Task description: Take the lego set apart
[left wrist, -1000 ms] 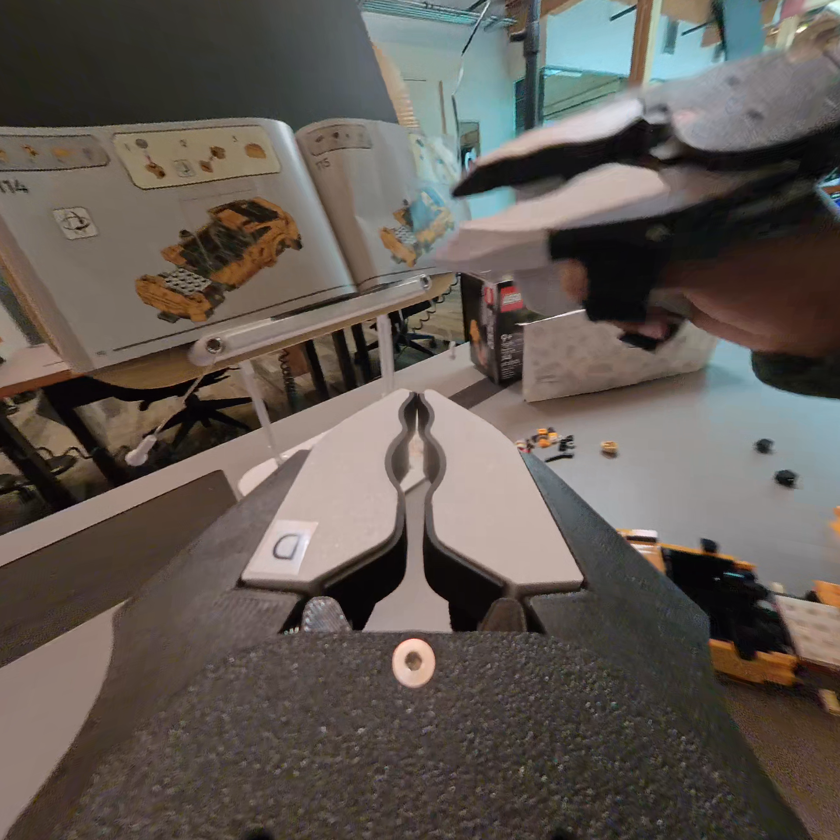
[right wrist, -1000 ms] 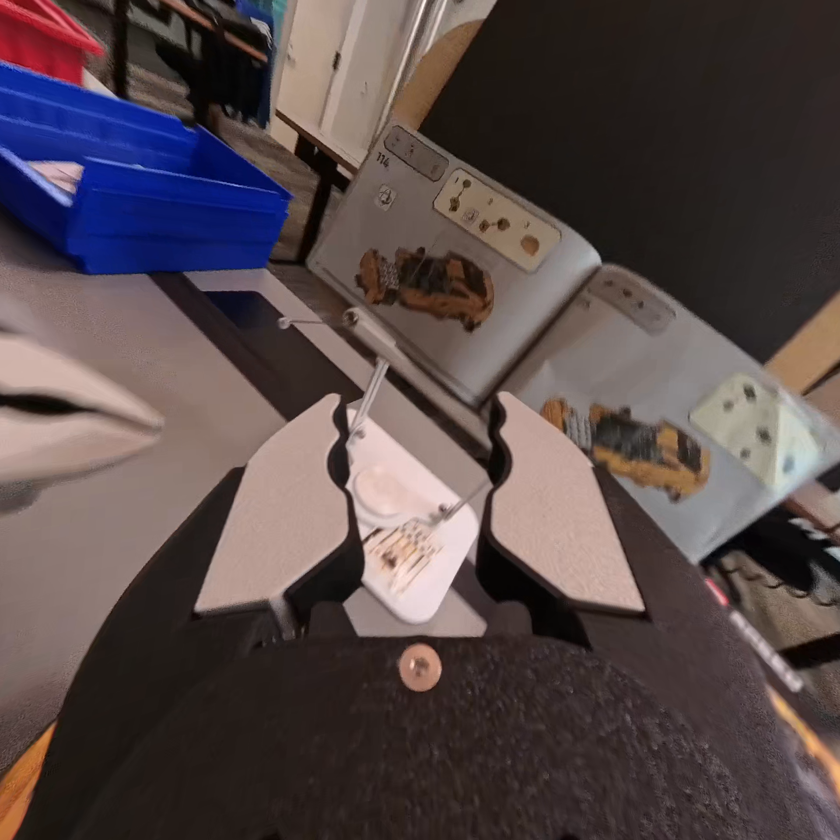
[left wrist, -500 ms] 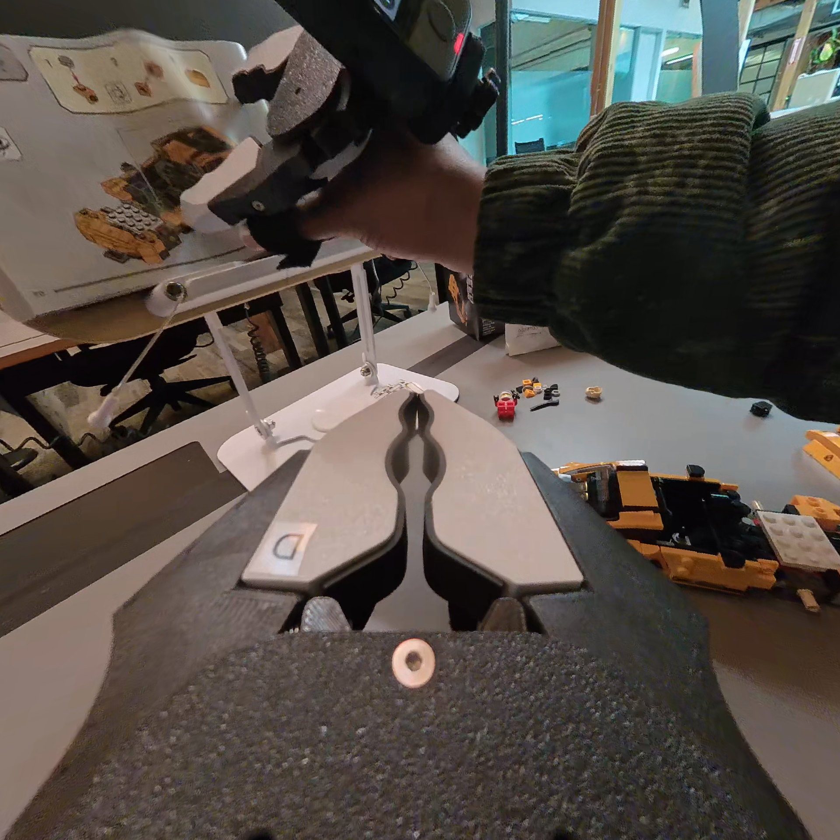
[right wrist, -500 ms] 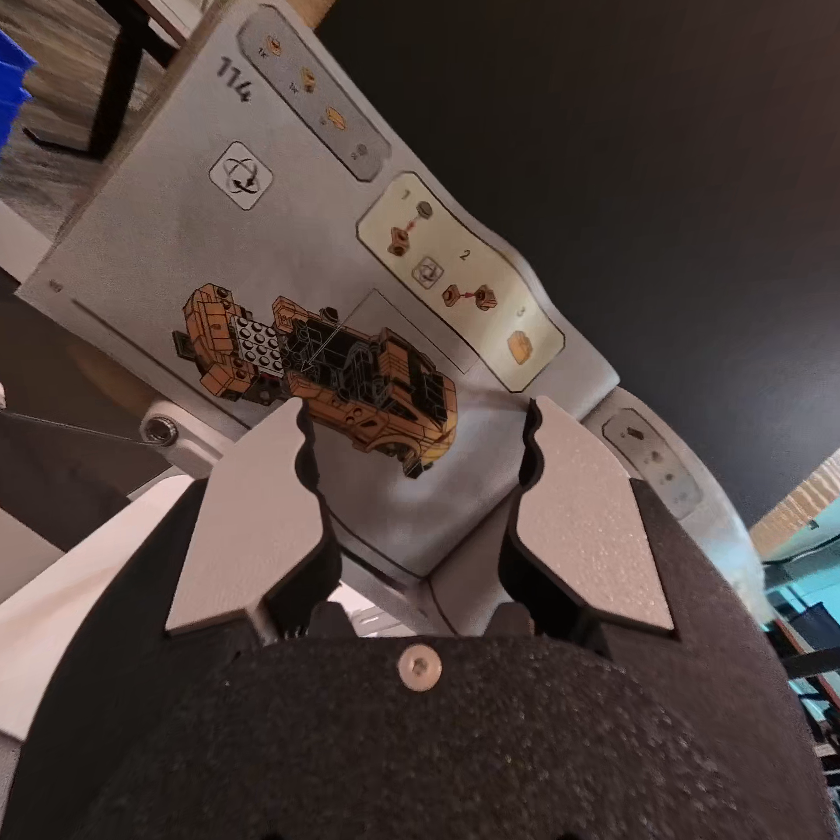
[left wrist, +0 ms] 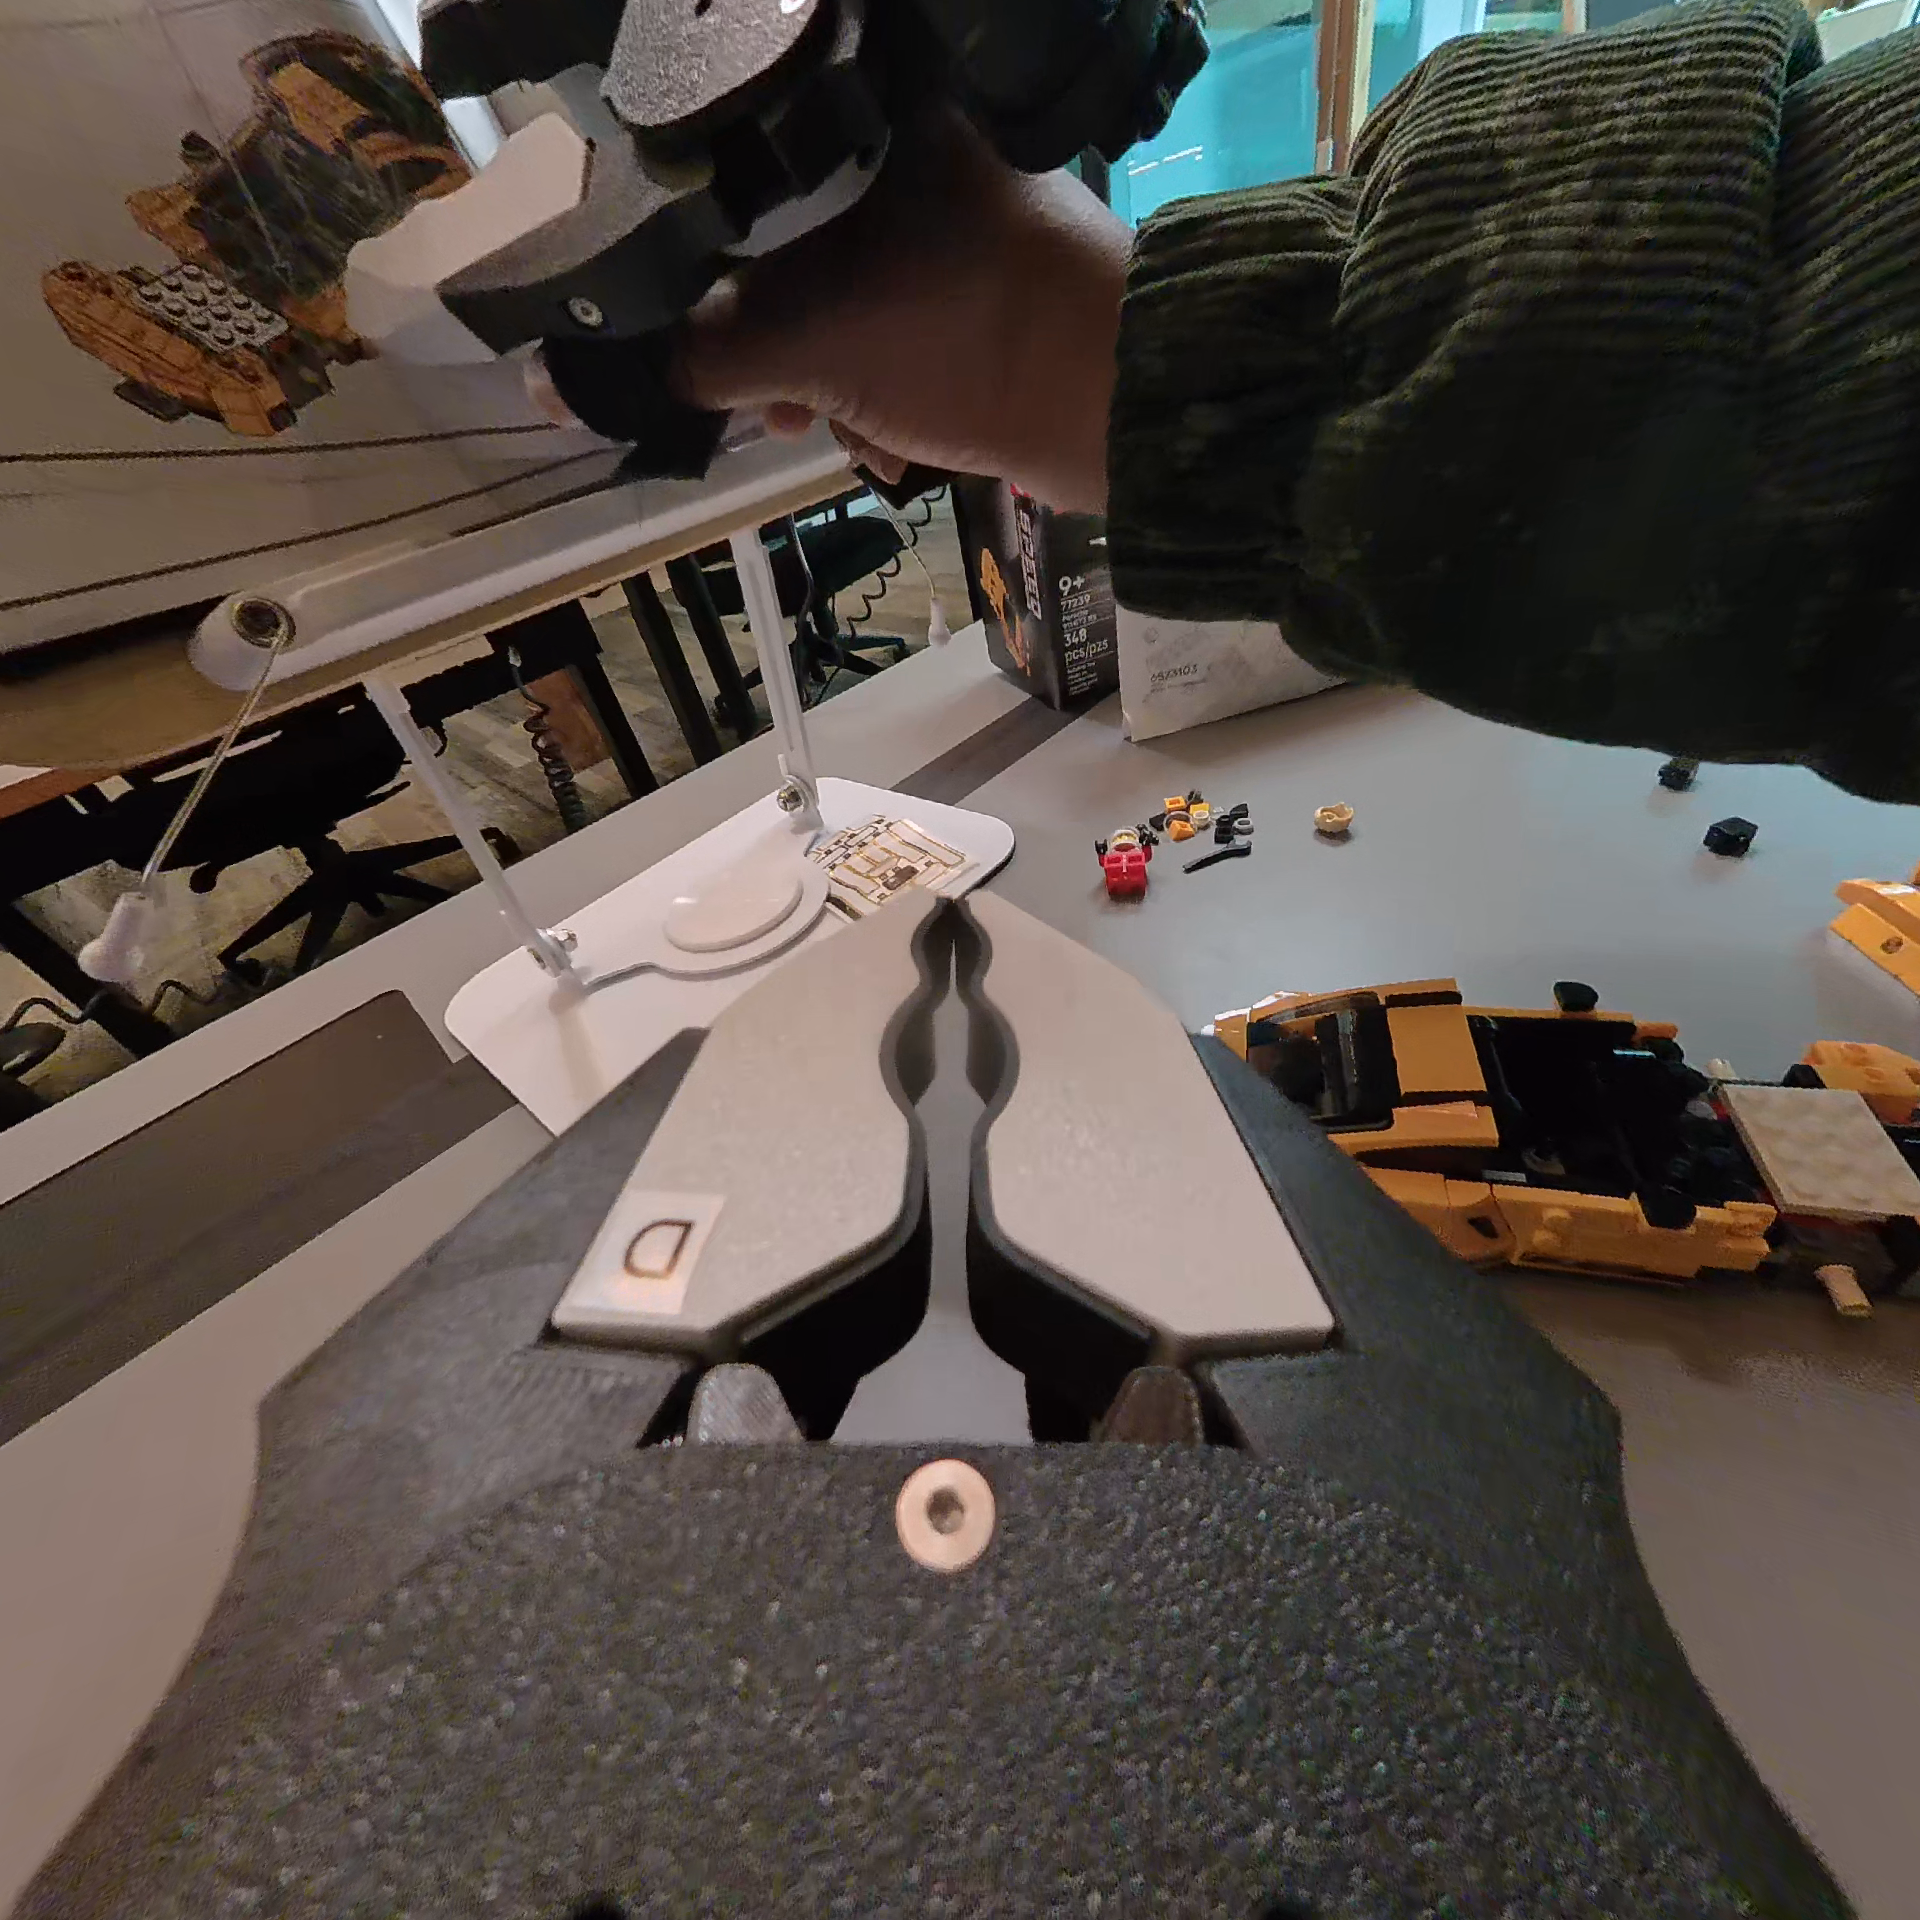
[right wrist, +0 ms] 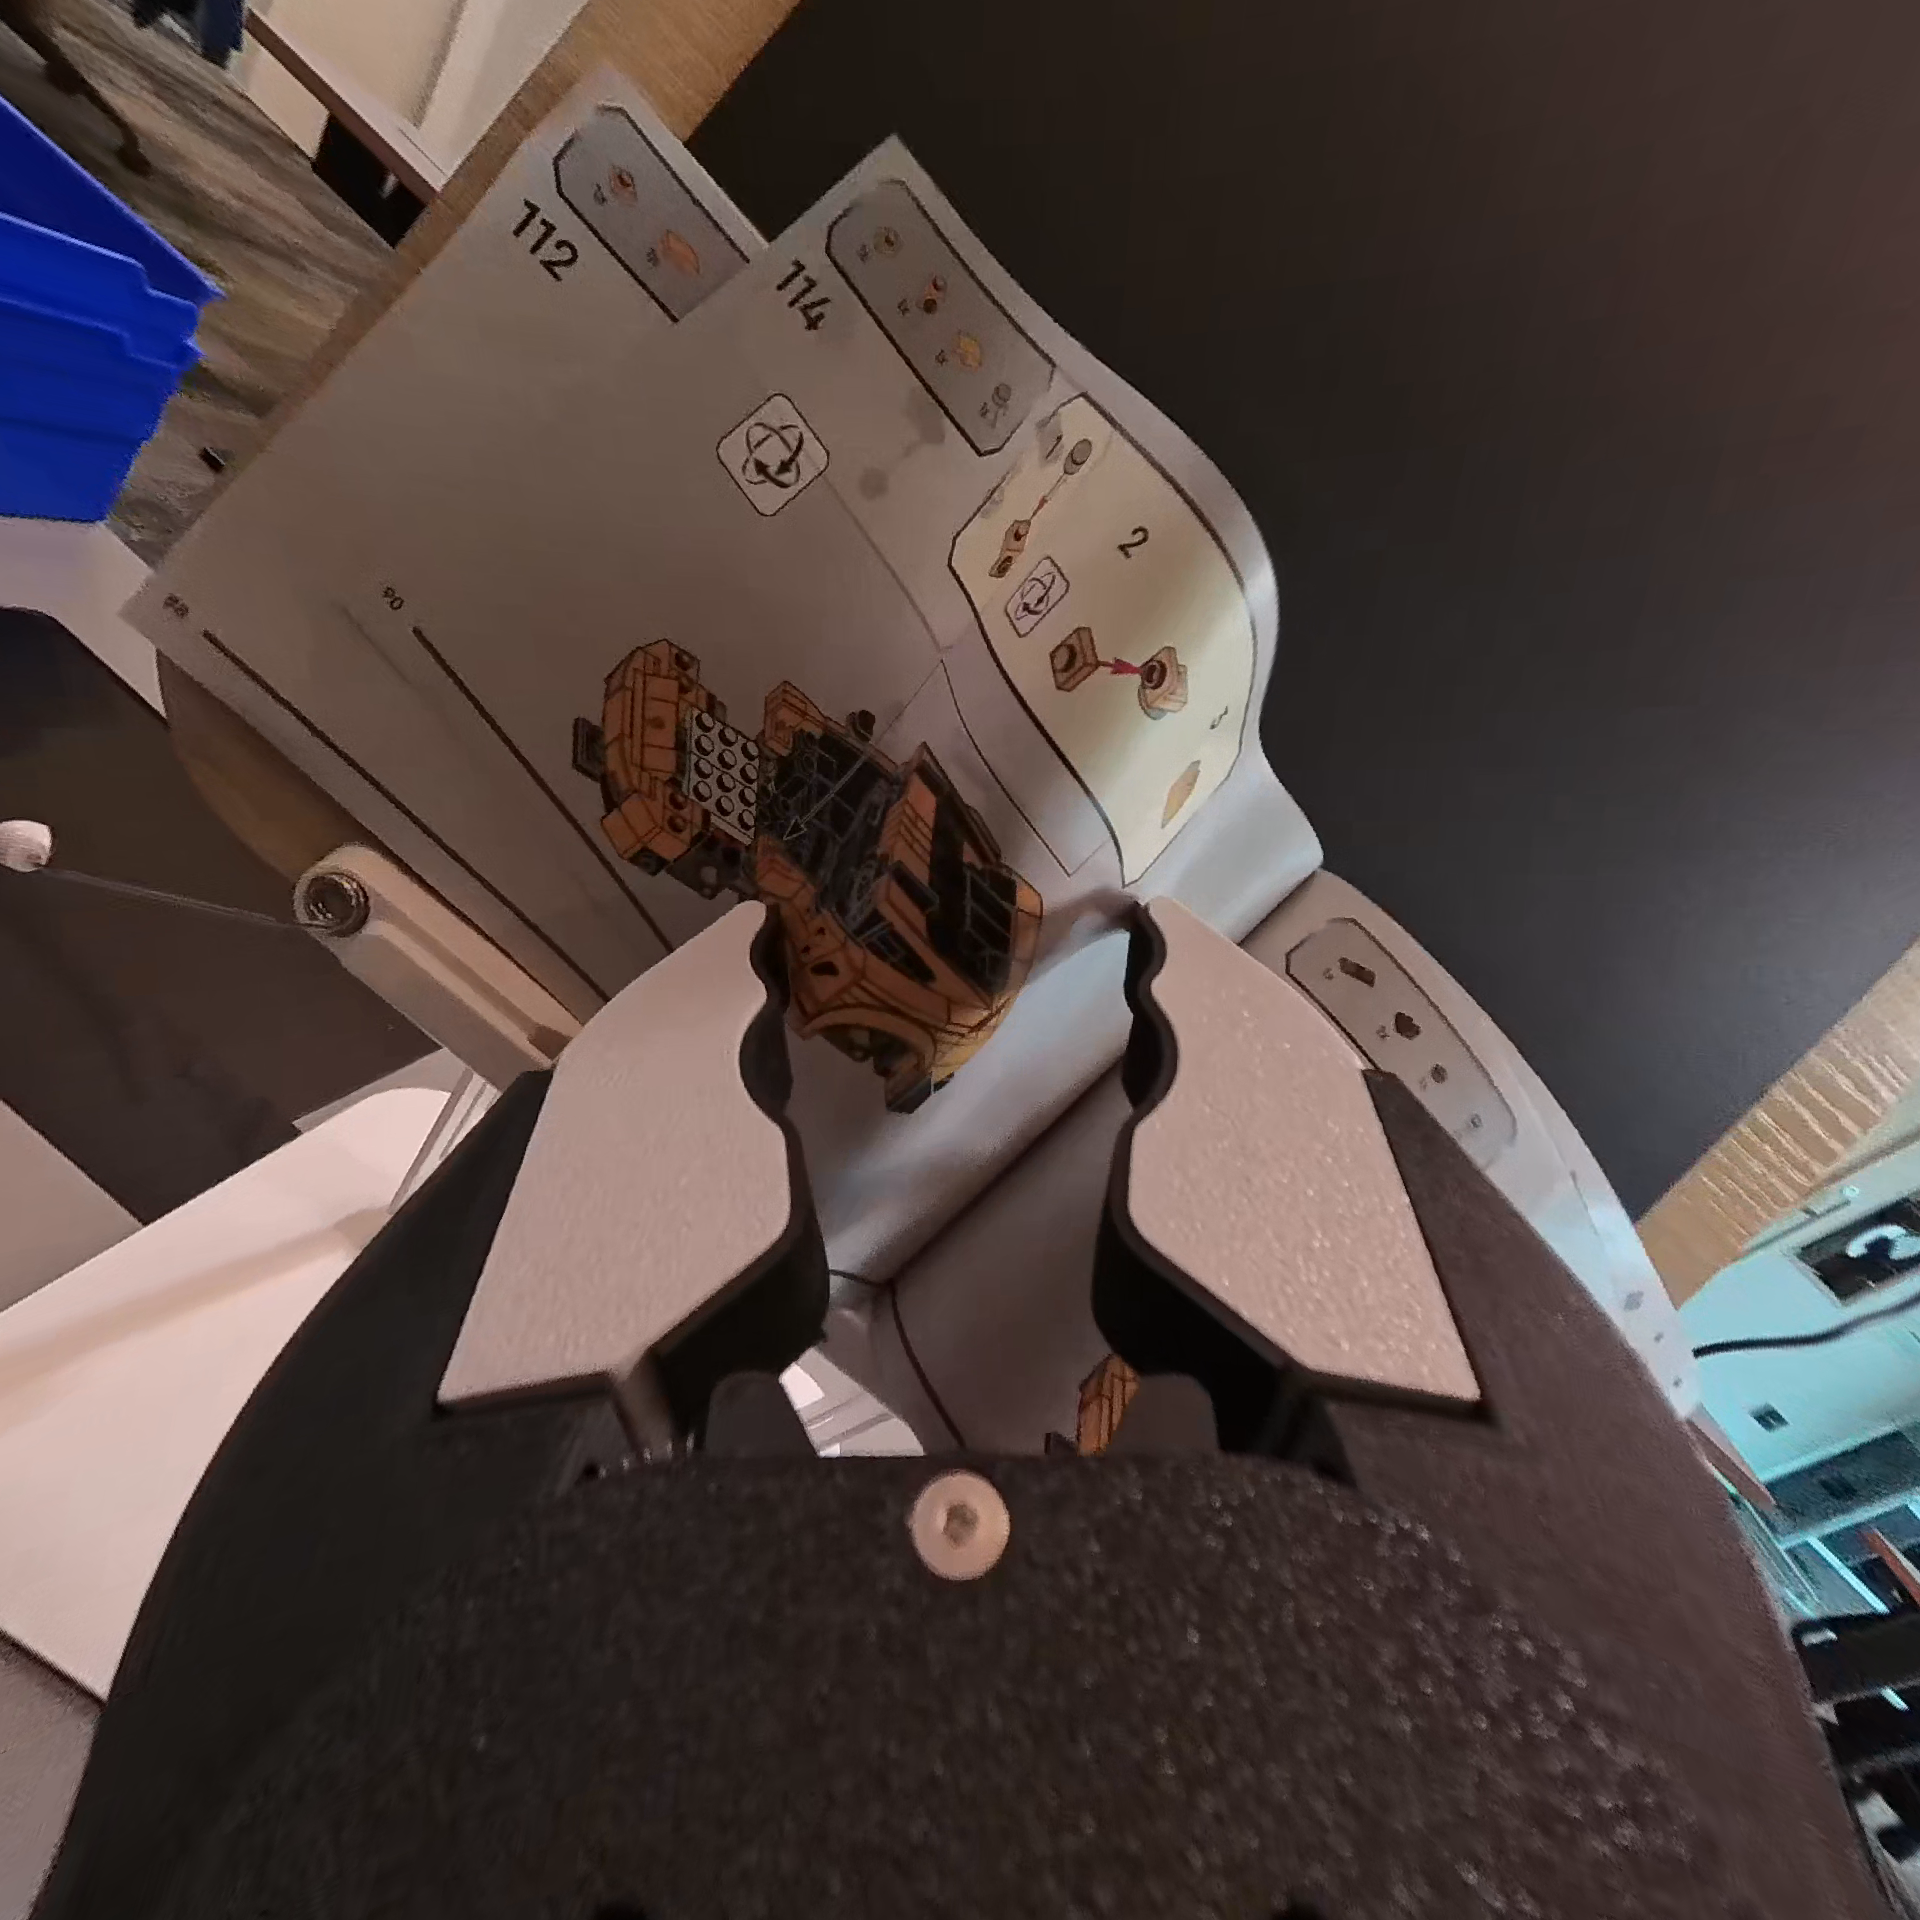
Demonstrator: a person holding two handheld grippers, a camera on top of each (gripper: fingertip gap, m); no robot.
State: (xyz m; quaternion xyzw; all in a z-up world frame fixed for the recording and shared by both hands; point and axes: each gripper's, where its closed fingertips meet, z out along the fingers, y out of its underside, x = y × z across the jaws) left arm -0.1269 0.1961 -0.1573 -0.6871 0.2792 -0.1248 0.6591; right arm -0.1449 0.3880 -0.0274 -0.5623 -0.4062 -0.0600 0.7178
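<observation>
A partly built yellow and black lego car [left wrist: 1496, 1132] lies on the grey table [left wrist: 1455, 894] to the right of my left gripper [left wrist: 951, 920], which is shut and empty above the table. My right gripper [right wrist: 945, 925] is open and empty, held up close to the open instruction booklet [right wrist: 623, 582] on its stand; a page [right wrist: 1049, 540] is lifting and curling just past its fingertips. The right gripper also shows in the left wrist view [left wrist: 644, 208], held by a hand in a dark green sleeve, against the booklet [left wrist: 208, 260].
Small loose lego parts [left wrist: 1195, 831] and a red minifigure [left wrist: 1124, 864] lie behind the car. The stand's white base [left wrist: 644, 977] sits ahead of my left gripper. A black lego box [left wrist: 1049, 613] and a white bag [left wrist: 1205, 665] stand at the back. Blue bins [right wrist: 73, 364] are far left. Left tips to right tips: about 25 cm. To reach the red minifigure [left wrist: 1124, 864] in a straight line is about 20 cm for my left fingers, about 25 cm for my right.
My right gripper has swung from over the table up to the booklet, staying open. A page has lifted and an earlier page shows behind it. My left gripper stays shut.
</observation>
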